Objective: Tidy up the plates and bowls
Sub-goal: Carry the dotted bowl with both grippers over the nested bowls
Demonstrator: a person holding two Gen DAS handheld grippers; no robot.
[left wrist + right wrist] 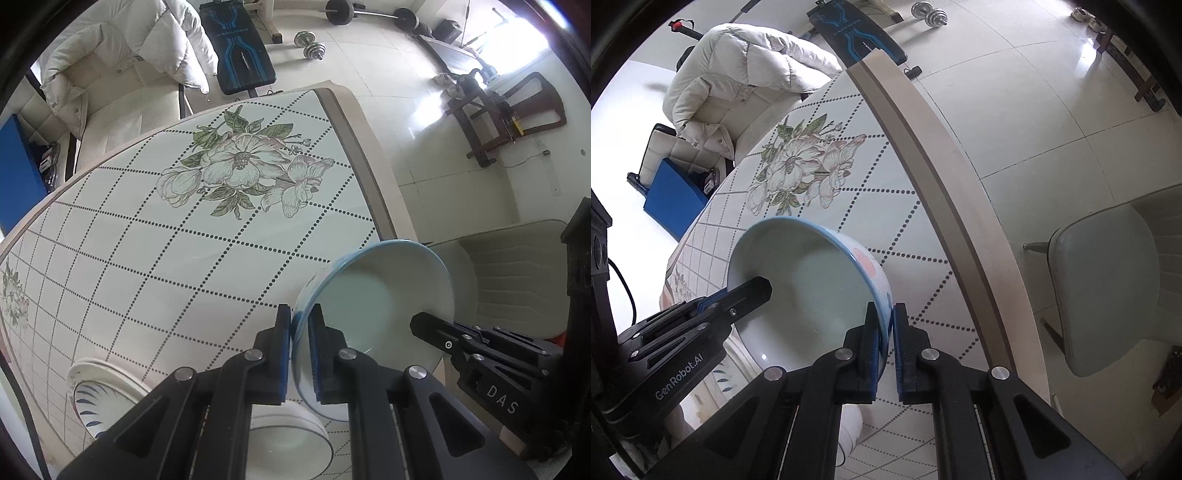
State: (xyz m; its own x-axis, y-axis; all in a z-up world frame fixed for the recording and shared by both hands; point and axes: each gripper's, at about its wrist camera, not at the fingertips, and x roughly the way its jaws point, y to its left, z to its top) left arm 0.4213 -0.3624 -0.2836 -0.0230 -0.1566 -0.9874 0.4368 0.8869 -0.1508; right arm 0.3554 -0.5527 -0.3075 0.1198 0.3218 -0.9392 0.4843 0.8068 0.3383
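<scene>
Both grippers are clamping the same bowl: left gripper (pixel 300 350) is pinching the blue-rimmed bowl (pixel 373 314) at its near-left rim in the lower centre of the left wrist view, w/ one finger inside and one outside. Right gripper (pixel 885 339) is gripping the opposite rim, lower centre of the right wrist view, jaws closed on the wall. Bowl is tilting steeply, lifted off the floral table (pixel 147 240), hanging above the table's right edge. At lower left of the left wrist view, a blue-patterned plate (pixel 99 402) is sitting on the table, and a white bowl (pixel 291 439) is lying partly hidden under the fingers. Judging by this, organizing is mid-way at best: one bowl in transit, not yet stacked; plate & white bowl are lying near but separate, prob. awaiting sorting.
</scene>
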